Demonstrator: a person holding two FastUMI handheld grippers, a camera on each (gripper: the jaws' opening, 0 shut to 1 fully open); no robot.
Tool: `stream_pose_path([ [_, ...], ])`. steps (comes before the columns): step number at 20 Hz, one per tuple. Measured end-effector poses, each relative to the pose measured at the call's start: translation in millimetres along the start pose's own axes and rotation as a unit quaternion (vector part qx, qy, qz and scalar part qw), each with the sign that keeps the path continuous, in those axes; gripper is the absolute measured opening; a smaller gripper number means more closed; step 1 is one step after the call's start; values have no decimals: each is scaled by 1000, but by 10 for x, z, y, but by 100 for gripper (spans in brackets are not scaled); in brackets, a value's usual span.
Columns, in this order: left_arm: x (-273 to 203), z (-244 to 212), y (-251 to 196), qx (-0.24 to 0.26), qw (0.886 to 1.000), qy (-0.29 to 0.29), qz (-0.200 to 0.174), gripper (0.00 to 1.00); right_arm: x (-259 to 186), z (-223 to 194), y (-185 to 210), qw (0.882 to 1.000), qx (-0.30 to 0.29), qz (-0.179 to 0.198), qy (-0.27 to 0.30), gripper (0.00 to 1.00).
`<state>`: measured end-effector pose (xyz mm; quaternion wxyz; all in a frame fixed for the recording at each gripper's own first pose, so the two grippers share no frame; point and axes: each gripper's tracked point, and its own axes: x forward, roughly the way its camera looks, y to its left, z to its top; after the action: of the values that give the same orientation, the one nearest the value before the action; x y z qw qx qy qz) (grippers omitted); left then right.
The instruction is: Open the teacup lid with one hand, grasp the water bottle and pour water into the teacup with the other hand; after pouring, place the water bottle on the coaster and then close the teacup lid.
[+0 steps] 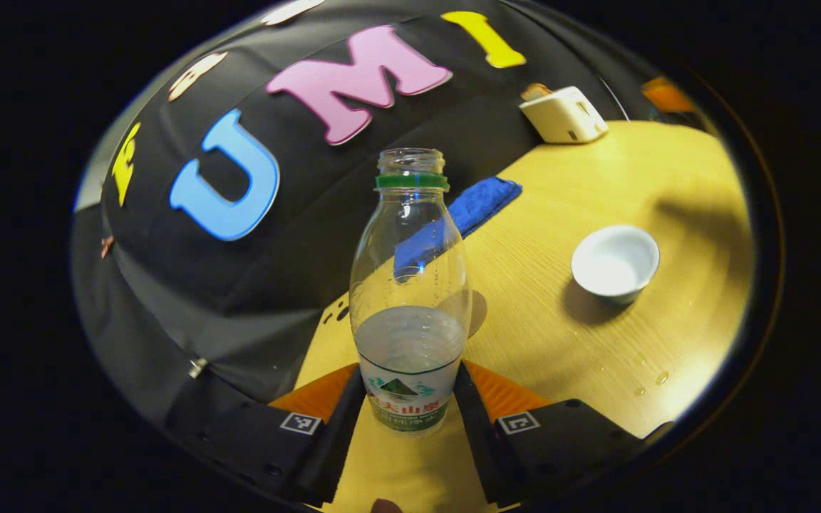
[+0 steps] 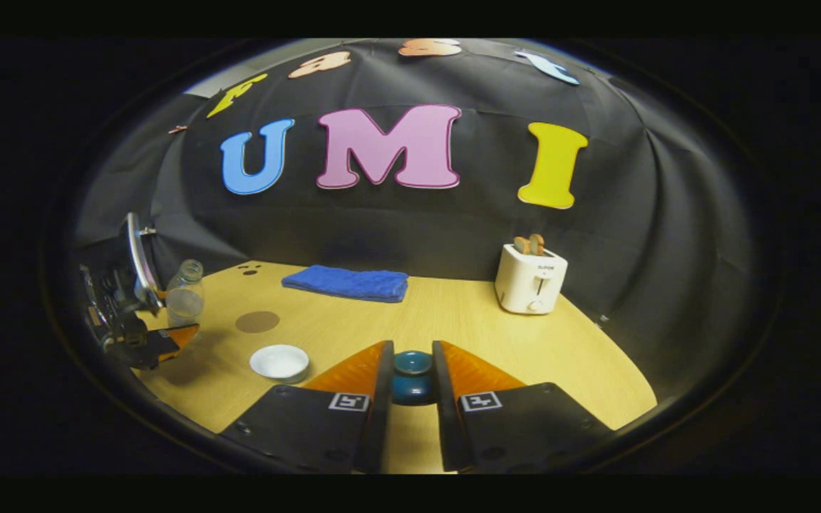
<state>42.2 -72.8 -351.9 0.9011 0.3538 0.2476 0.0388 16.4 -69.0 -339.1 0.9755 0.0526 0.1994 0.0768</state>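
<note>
Holding the clear plastic water bottle upright in the left gripper, the dark blue glazed teacup lid pinched in the right gripper.

Both sets of fingers closed on their loads, bottle uncapped and about a third full, above the yellow wooden tabletop. Carrying the neck toward the open white ceramic teacup, apparently next; tipping slowly, mouth over the centre, droplets already lying nearby. Keeping the lid aside, away from the round brown coaster. Bottle label green and white with a mountain emblem; writing left unread.
</note>
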Motion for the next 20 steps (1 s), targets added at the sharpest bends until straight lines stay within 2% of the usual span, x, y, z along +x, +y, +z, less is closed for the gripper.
stream_pose_path([
  [5,18,-4,-115,98,995,20,21,75,-71,-17,-263,1000,-7,1,0,32],
  [6,28,-5,-111,119,992,26,29,75,-90,-14,-325,1000,-8,-1,-1,27],
  [7,32,-4,-92,140,989,28,36,75,-85,-27,-385,1000,-9,-2,0,32],
  [8,38,12,-75,163,985,28,44,75,-91,-36,-431,1000,-8,-2,1,32],
  [9,43,56,-51,186,981,25,52,75,-101,-34,-469,1000,-7,-3,1,27],
  [10,40,87,-27,210,976,21,59,75,-111,-29,-508,1000,-6,-4,0,32],
  [11,69,118,-28,228,971,18,64,75,-121,-26,-546,1000,-6,-4,-1,32],
  [20,71,149,113,336,936,17,100,74,-153,-5,-667,1000,-17,6,-8,32],
])
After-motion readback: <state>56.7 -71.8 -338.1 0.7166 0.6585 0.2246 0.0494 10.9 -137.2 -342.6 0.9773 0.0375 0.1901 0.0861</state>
